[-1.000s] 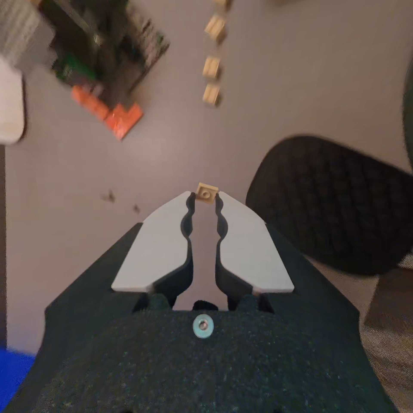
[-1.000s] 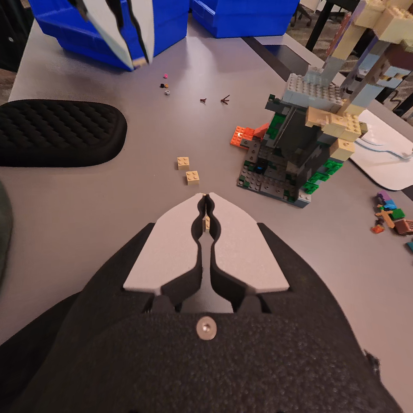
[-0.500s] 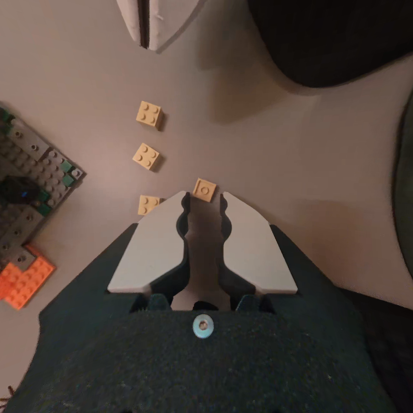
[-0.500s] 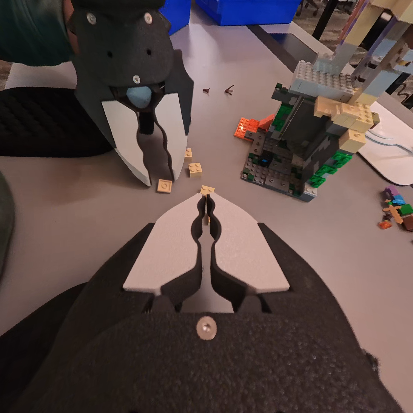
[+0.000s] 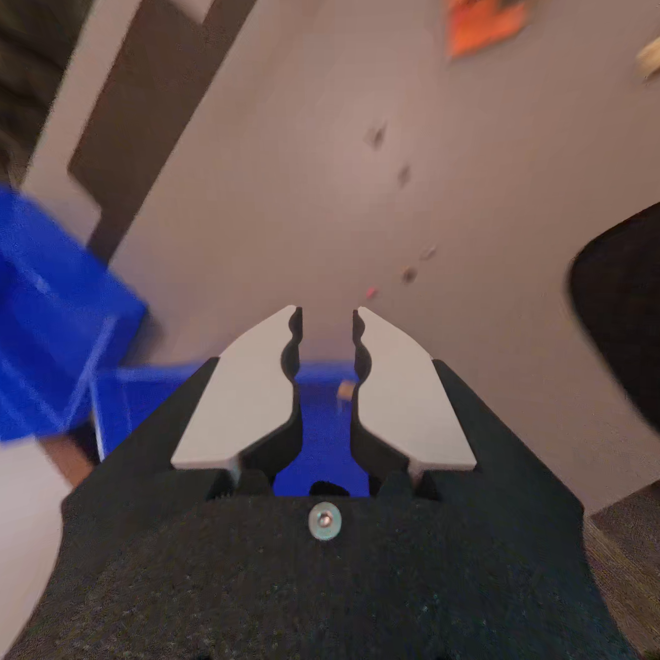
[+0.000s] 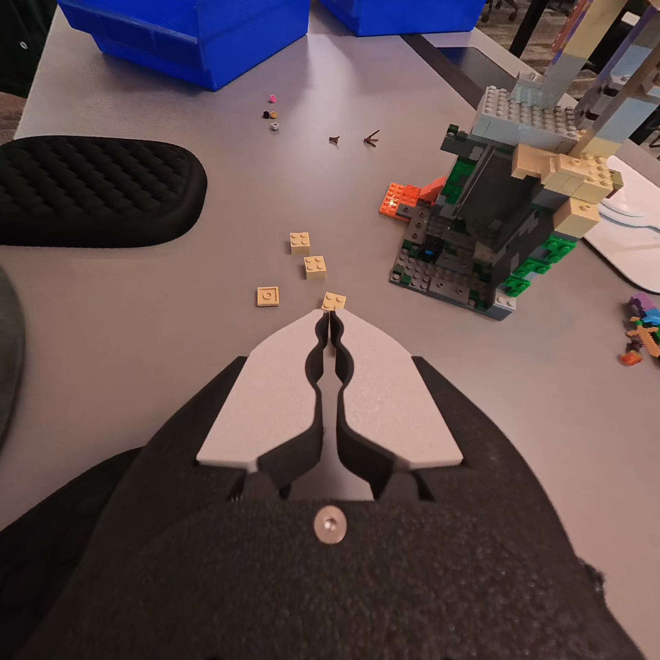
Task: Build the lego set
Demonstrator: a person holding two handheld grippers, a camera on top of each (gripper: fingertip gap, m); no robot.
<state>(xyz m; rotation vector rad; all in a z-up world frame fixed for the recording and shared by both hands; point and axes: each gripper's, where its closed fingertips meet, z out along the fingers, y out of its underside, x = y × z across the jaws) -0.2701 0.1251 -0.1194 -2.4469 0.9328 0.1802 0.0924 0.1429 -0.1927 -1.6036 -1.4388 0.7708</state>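
Left wrist view, blurred: left claw [image 5: 325, 314] held wide apart, empty, above the blue bin [image 5: 71, 321]; one tan piece [image 5: 345, 390] glimpsed inside the bin between the fingers; grey table [image 5: 321, 160] beyond.

Right wrist view: right claw [image 6: 329, 314] nearly closed, pinching a tan plate [image 6: 333, 301] at its tips. Lying near: flat tan tile [image 6: 268, 296], two tan bricks [image 6: 308, 255]. Lego tower [image 6: 500, 228] well right. Blue bins [image 6: 200, 39] far back, contents hidden.
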